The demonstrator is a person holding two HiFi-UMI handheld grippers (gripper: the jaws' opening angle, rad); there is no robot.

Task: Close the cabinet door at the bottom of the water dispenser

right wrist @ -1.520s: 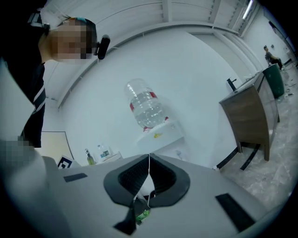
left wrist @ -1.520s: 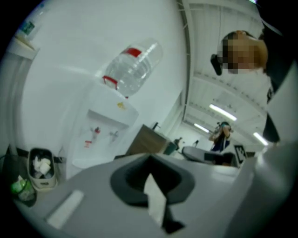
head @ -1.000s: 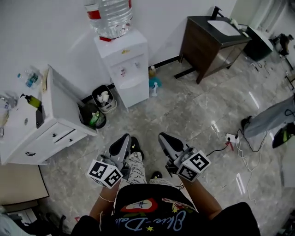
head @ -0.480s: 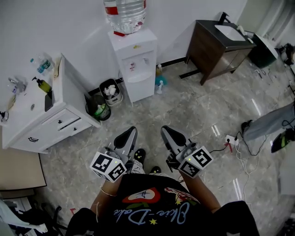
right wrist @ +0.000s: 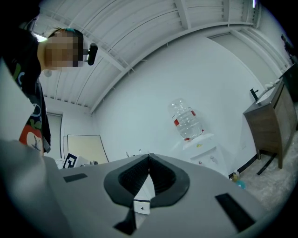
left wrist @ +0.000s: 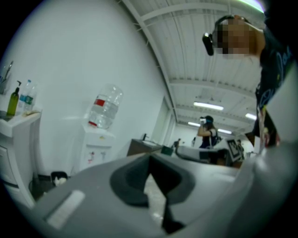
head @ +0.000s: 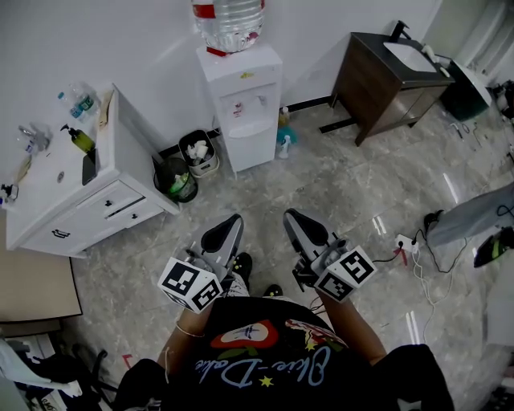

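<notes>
The white water dispenser point(head: 243, 100) stands against the far wall with a clear bottle point(head: 229, 18) on top. Its lower cabinet door point(head: 255, 152) looks flush with the front from this distance. My left gripper point(head: 228, 225) and right gripper point(head: 292, 217) are held low, close to the person's body, well short of the dispenser. Both are shut with nothing between the jaws. The dispenser point(left wrist: 94, 149) shows small behind the shut left gripper point(left wrist: 150, 159) in the left gripper view. In the right gripper view the dispenser point(right wrist: 206, 149) stands beyond the shut right gripper point(right wrist: 149, 156).
A white drawer cabinet point(head: 76, 201) stands at the left, two waste bins point(head: 186, 164) between it and the dispenser. Spray bottles point(head: 284, 138) sit right of the dispenser, then a dark sink vanity point(head: 389, 76). Cables and a power strip point(head: 401, 241) lie at the right. Another person point(left wrist: 208, 132) stands far off.
The head view has shifted, so the dispenser sits further right, nearer the picture's middle. Both grippers stay shut in the same pose in front of the body.
</notes>
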